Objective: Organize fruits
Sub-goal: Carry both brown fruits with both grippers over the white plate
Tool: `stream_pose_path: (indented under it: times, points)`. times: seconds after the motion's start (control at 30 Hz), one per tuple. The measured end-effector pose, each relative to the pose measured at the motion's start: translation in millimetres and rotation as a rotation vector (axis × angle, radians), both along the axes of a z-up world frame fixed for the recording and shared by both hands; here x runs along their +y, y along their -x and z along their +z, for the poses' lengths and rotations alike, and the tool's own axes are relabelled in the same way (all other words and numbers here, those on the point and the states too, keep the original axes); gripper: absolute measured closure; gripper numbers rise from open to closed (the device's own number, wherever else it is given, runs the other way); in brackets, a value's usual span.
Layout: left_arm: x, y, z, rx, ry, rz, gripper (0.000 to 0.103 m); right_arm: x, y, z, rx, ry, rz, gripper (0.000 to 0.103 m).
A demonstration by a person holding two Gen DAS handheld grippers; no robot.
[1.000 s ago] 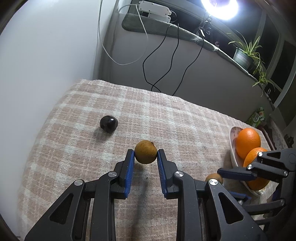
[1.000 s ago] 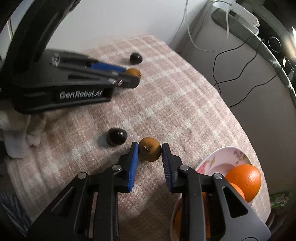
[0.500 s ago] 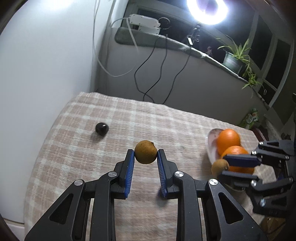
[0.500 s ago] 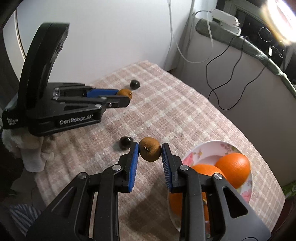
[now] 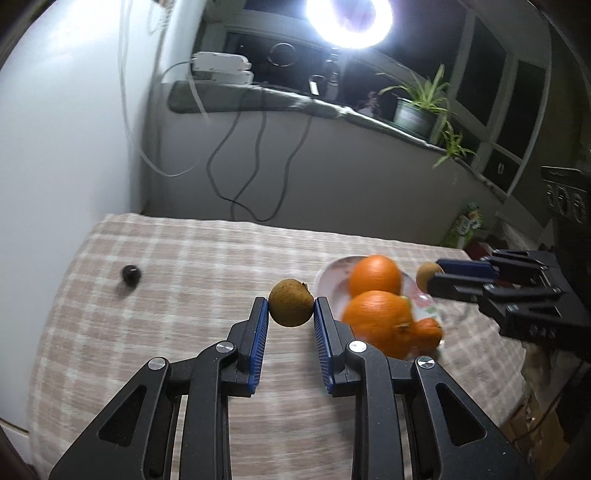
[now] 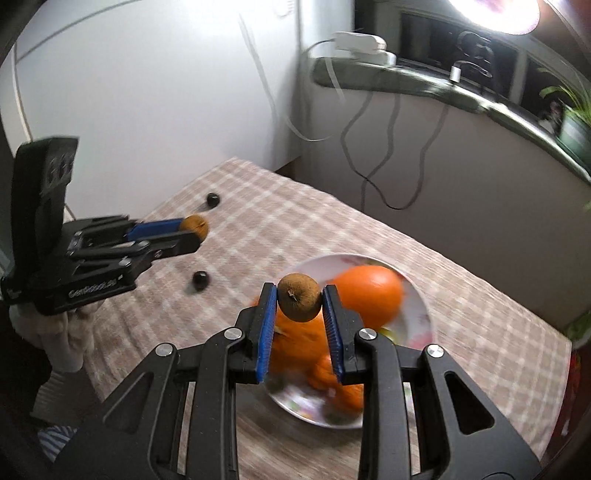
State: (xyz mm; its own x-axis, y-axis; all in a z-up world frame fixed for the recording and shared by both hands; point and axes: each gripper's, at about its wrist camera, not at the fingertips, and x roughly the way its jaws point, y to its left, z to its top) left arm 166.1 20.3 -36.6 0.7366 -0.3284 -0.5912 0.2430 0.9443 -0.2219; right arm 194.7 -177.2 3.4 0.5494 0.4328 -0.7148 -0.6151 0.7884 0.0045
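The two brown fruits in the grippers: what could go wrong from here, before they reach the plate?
1. The plate already holds several oranges; a brown fruit dropped from the right gripper could bounce out.
2. The left gripper pinches its brown fruit only at the fingertips, so it may slip.
3. Both grippers converge on the plate and might collide.

Desk under a beige-and-white checked woven cloth (image 5: 177, 280), pushed against a plain white wall (image 5: 66, 122) on the left. Behind it a grey low wall topped by a dark stone ledge (image 5: 266, 101) carrying a white power strip (image 5: 221, 66) with black cables (image 5: 240, 166) hanging down, plus a potted green spider plant (image 5: 417, 107). Bright round ring lamp (image 5: 349, 20) glares above the ledge, dark night windows with pale frames (image 5: 480, 85) at the back right.
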Motion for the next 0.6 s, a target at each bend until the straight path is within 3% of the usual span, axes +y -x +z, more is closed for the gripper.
stream_pose_path:
  times: [0.23,0.6]
  points:
    - [-38.2,4.0,6.0,-0.006,-0.006,-0.065,0.08,-47.6,-10.3,-3.1,0.033,-0.057,-0.074,0.077]
    - [-90.8,5.1,7.4,-0.004,-0.039,-0.154,0.08,-87.0,-23.8,-22.0,0.094,-0.12,-0.138,0.077]
